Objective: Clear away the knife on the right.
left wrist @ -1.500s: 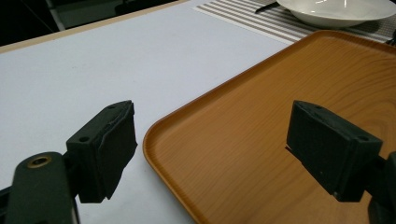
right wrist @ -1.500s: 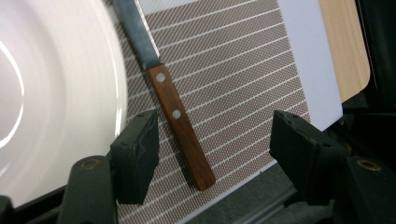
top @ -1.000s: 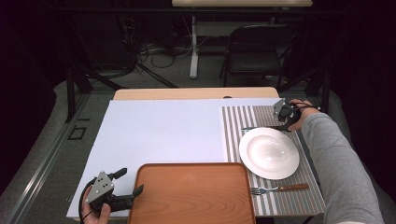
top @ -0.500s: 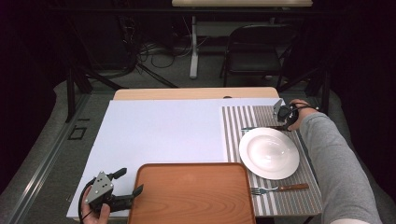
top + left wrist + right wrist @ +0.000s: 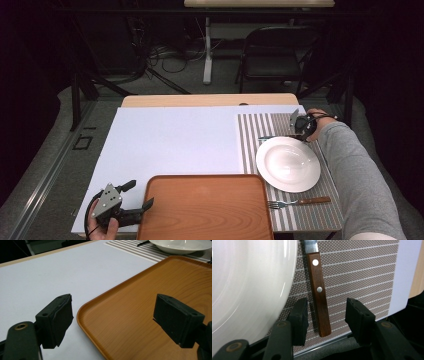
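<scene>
My right gripper (image 5: pixel 325 315) sits at the 2 o'clock corner of the table, jaws apart, straddling the end of the knife (image 5: pixel 319 293) handle without touching it. The knife lies flat on the striped placemat (image 5: pixel 362 272), just beside the rim of the white plate (image 5: pixel 249 285); tight gap on the plate side, more room on the far jaw's side. Handle is dark brown wood, straight, two metal rivets, square butt end close to the placemat's edge. Placemat is woven, grey with pale stripes; white table sheet (image 5: pixel 175 145) past it.

My left gripper (image 5: pixel 131 196) is at 7 o'clock, jaws wide apart, holding nothing, one jaw over the white sheet, the other over the corner of the tray (image 5: pixel 155 302). Tray is orange-brown wood grain, smooth, raised rounded lip, nothing on it. Big open stretch of white sheet from 9 to 12 o'clock.

Plate is round, glossy, shallow. A fork (image 5: pixel 297 202) with wooden handle lies at 5 o'clock on the placemat, between the plate and the table's near edge, just beside the tray.
</scene>
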A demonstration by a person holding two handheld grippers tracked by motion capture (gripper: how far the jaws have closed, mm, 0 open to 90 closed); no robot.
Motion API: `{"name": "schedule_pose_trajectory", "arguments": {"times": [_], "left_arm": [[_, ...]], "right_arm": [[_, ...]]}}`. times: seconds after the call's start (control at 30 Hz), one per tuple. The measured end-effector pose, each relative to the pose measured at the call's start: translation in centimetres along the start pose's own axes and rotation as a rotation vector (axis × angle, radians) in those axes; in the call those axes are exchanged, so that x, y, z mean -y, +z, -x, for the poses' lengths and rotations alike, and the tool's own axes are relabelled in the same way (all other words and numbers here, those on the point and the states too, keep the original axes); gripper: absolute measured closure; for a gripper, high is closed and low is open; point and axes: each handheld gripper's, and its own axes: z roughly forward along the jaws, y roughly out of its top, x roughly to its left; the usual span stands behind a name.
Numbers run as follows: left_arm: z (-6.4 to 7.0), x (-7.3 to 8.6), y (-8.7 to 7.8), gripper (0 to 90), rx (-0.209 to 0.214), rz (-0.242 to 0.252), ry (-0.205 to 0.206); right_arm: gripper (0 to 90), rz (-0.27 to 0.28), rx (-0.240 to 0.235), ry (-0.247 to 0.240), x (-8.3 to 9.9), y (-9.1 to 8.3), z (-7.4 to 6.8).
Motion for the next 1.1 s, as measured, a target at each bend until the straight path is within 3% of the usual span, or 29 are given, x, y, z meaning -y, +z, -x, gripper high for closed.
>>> {"name": "schedule_pose_trajectory", "arguments": {"times": [0.03, 0.1, 0.13, 0.2, 0.27, 0.3, 0.37, 0.4, 0.43, 0.47, 0.5, 0.53, 0.7, 0.77, 1.1], "left_arm": [[0.0, 0.0, 0.0, 15.9, 0.000, 0.000, -0.002], [0.0, 0.0, 0.0, 16.0, -0.001, 0.000, -0.003], [0.0, 0.0, 0.0, 16.0, -0.001, 0.000, -0.003], [0.0, 0.0, 0.0, 16.0, -0.002, 0.000, -0.005], [0.0, 0.0, 0.0, 15.9, -0.003, 0.001, -0.005], [0.0, 0.0, 0.0, 16.0, -0.003, 0.003, -0.005], [0.0, 0.0, 0.0, 16.0, -0.003, 0.003, -0.006], [0.0, 0.0, 0.0, 16.0, -0.003, 0.002, -0.006], [0.0, 0.0, 0.0, 15.9, -0.002, 0.003, -0.006], [0.0, 0.0, 0.0, 16.0, -0.002, 0.002, -0.005], [0.0, 0.0, 0.0, 16.0, -0.002, 0.002, -0.004], [0.0, 0.0, 0.0, 15.9, -0.001, 0.001, -0.004], [0.0, 0.0, 0.0, 16.0, -0.003, 0.001, -0.004], [0.0, 0.0, 0.0, 15.9, -0.003, 0.001, -0.005], [-0.1, 0.1, 0.0, 16.0, -0.001, -0.001, -0.003]], "right_arm": [[55.0, -0.004, -0.001, -0.034, -0.1, 0.1, 0.1], [56.6, -0.008, -0.001, -0.037, -0.2, 0.3, 0.0], [56.9, 0.040, 0.015, -0.031, -0.1, 0.7, -0.2], [57.2, -0.081, -0.016, -0.063, -0.6, 0.0, 0.1], [57.5, 0.000, -0.002, -0.065, -0.5, 0.6, 0.1], [58.0, 0.016, 0.004, -0.050, -0.4, 0.8, -0.1], [58.6, -0.015, -0.009, -0.056, -0.5, 0.7, -0.1], [58.7, -0.004, -0.008, -0.067, -0.5, 0.9, 0.0], [58.7, 0.052, 0.009, -0.049, -0.3, 1.4, -0.3], [59.0, 0.055, 0.008, -0.037, -0.3, 1.5, -0.4], [59.2, -0.002, -0.013, -0.065, -0.5, 1.2, -0.1], [59.4, -0.009, -0.016, -0.065, -0.5, 1.3, -0.1], [61.0, 0.011, -0.009, -0.074, -0.7, 1.6, -0.1], [61.5, -0.012, -0.016, -0.066, -0.8, 1.5, -0.1], [65.7, -0.005, -0.024, -0.073, -0.8, 1.9, 0.1]]}}
